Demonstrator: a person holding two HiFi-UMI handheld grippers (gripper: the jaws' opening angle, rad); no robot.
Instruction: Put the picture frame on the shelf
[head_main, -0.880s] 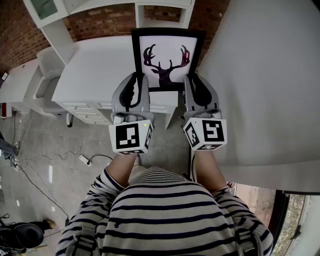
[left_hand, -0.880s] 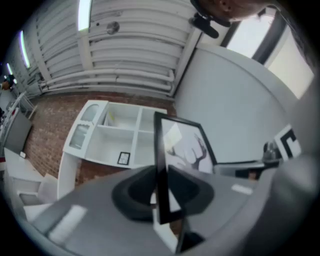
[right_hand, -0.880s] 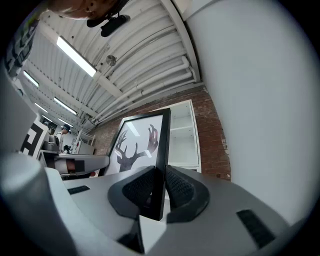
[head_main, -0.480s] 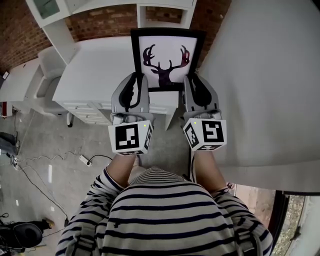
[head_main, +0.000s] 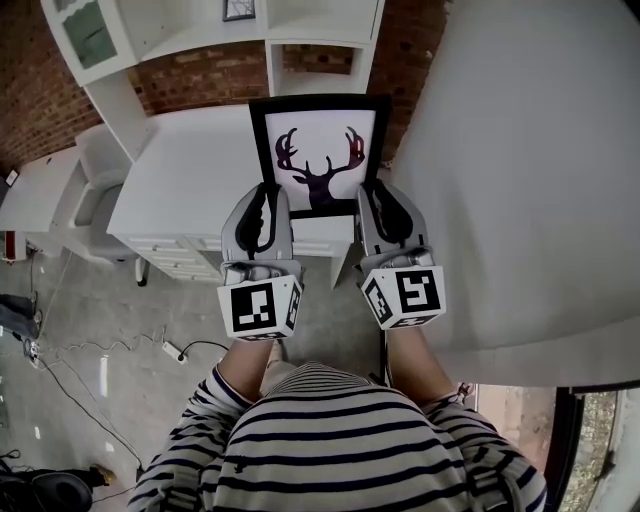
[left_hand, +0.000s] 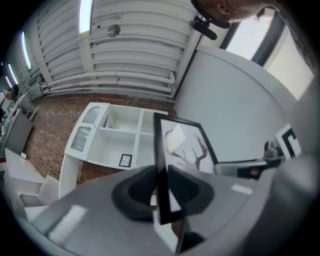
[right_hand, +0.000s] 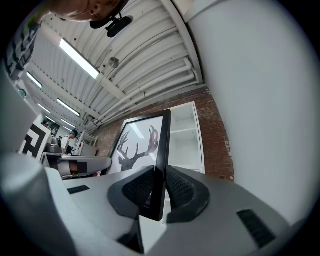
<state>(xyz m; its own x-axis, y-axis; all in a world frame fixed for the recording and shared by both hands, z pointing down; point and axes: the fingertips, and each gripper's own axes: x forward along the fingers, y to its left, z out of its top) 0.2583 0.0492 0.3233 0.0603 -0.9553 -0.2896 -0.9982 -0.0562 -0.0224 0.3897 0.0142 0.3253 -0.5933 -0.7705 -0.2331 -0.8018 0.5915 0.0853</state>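
Picture frame (head_main: 320, 152), black, stag print: held upright over white desk (head_main: 185, 165), white shelf (head_main: 318, 22) beyond. Left gripper (head_main: 266, 205) jaws pinch its left edge; right gripper (head_main: 372, 205) jaws pinch its right edge.

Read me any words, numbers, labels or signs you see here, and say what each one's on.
No readable text anywhere.
On the picture frame: only a deer silhouette, no words.
On the left cube and the right cube: black-and-white square markers, no letters or numbers.
In the small frame on the shelf: too small to read.
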